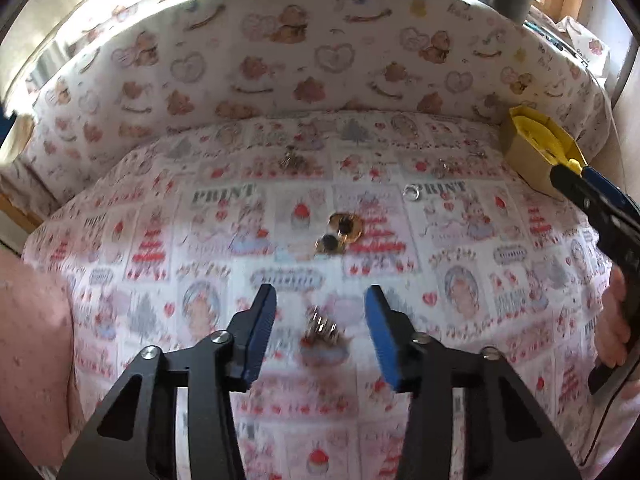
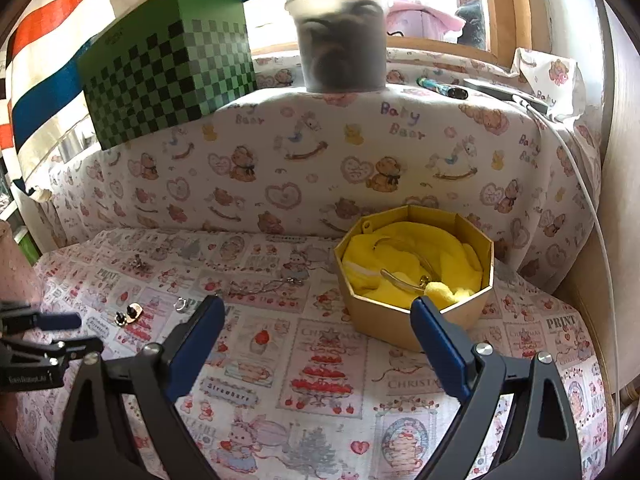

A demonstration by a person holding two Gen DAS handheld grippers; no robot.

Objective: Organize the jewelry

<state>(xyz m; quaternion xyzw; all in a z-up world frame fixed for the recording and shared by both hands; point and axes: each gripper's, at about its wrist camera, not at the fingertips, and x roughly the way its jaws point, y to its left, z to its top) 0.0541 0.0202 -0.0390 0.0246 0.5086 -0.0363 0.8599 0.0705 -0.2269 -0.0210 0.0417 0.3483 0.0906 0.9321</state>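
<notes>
Left wrist view, nearest zone: the left gripper (image 1: 321, 320) points steeply down at the printed cloth (image 1: 168, 264), its blue pads apart. A small gold jewelry cluster (image 1: 323, 328) lies on the cloth between them, touching neither pad, so the claw is released around it, not grasping. The piece is motion-blurred and its type cannot be told.

Middle zone, toward 12 o'clock from the cluster: a pair of gold round pieces (image 1: 340, 232) rest touching each other. Beyond them, toward 1 o'clock, lies a small clear ring (image 1: 412, 192). Farther back, another small metallic piece (image 1: 292, 160) sits near 12 o'clock.

At 3 o'clock in this view, a hand (image 1: 612, 320) holds the right gripper's dark body.

Right wrist view: the right gripper (image 2: 318, 322) hovers above the cloth with pads wide apart and nothing between them, released. Just beyond its right pad, at 1 o'clock, stands an octagonal cardboard box (image 2: 380, 320) lined with yellow fabric (image 2: 416, 248), in which a curved metal piece (image 2: 400, 280) lies. A thin chain (image 2: 260, 288) lies on the cloth at 11 o'clock.

Far zone: a bear-print cushion (image 2: 320, 160) backs the surface; on top of it rest a green checkered box (image 2: 168, 64) at 10 o'clock and a lidded plastic tub (image 2: 340, 40) at 12 o'clock.
</notes>
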